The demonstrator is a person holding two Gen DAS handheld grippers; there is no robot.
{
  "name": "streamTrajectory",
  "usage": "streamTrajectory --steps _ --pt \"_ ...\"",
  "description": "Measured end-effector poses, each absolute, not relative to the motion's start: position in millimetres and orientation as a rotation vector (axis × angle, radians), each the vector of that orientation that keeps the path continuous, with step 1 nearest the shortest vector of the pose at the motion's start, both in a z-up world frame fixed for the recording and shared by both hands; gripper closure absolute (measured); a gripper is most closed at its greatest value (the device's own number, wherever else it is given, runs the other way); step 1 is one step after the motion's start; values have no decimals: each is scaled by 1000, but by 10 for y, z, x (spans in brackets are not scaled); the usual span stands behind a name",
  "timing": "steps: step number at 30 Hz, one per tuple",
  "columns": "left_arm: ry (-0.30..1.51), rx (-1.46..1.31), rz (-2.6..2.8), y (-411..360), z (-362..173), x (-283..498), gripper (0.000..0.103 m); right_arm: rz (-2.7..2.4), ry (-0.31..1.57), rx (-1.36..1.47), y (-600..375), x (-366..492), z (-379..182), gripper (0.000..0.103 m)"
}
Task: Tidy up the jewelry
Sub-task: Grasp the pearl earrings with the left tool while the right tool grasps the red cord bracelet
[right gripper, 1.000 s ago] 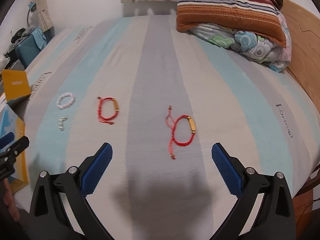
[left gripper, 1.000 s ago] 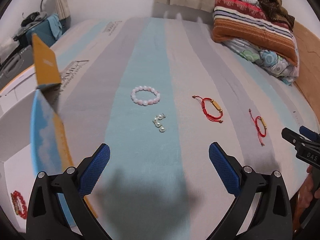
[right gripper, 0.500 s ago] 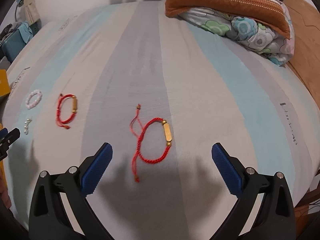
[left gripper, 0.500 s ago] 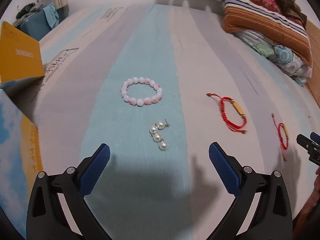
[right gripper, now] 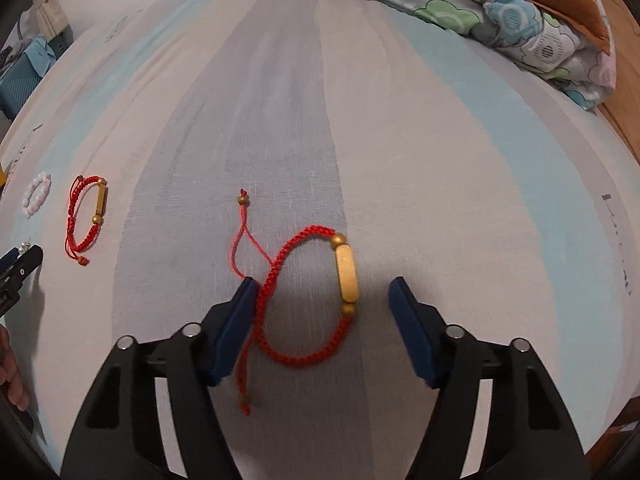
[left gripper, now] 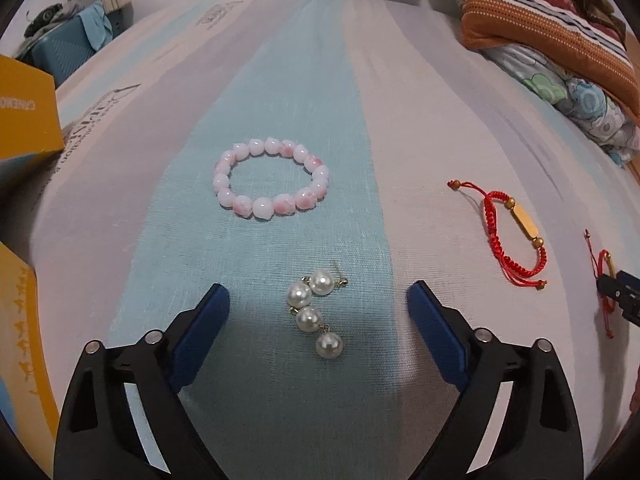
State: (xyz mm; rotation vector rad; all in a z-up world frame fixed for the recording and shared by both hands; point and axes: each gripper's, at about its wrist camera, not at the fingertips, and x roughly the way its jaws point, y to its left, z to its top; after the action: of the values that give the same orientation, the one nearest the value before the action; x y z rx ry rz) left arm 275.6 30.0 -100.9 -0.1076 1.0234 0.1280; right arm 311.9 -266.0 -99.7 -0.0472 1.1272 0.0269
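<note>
The left tongs [left gripper: 318,304] are spread wide at the bottom of the left wrist view, their blue pads low over a striped bedsheet [left gripper: 288,92]. Between the pads, touching neither, lies a pair of pearl drop earrings [left gripper: 316,314], four white pearls in a loose chain. Just above them, at the centre of the frame, a pink and white bead bracelet [left gripper: 272,178] rests as a round loop on the light blue stripe. To the right, well apart, lies a red cord bracelet with a short gold bar [left gripper: 514,228]. At the far right edge the tip of the other tool is seen over a second red cord. An orange cardboard box [left gripper: 24,116] stands at the left edge, and folded blankets and a floral quilt [left gripper: 560,40] are piled in the upper right.

The right tongs [right gripper: 322,292] are also spread, though less widely, at the bottom of the right wrist view. They straddle a red cord bracelet with a long gold bead [right gripper: 308,300] lying flat on a grey stripe of the bed. The left pad touches or sits just beside the braided loop; the right pad is clear of the gold bead. The cord's two loose tails run to the upper left and down between the pads. At the left of the frame lies the bracelet with the gold bar [right gripper: 86,214], and beyond it, near the edge, the bead bracelet [right gripper: 36,194]. The left tool's black tip shows at the left edge.
</note>
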Motion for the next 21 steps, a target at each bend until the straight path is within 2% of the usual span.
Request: streamTrajectory --steps 8,13,15,16,21 --pt "1034 -114 98 255 -976 2732 56 73 1126 -61 -2585 3133 -995 76" --pt "1048 -132 104 261 -965 2698 81 84 1134 -38 -2616 3111 -974 84" --pt "1050 -132 99 256 -957 2681 83 77 1138 -44 -2614 3103 -963 85" --pt "1052 -129 96 255 -955 2678 93 73 1140 -49 -2613 3102 -957 86" --pt "1043 -144 87 278 -905 2601 93 68 1130 -52 -2570 3036 -892 89"
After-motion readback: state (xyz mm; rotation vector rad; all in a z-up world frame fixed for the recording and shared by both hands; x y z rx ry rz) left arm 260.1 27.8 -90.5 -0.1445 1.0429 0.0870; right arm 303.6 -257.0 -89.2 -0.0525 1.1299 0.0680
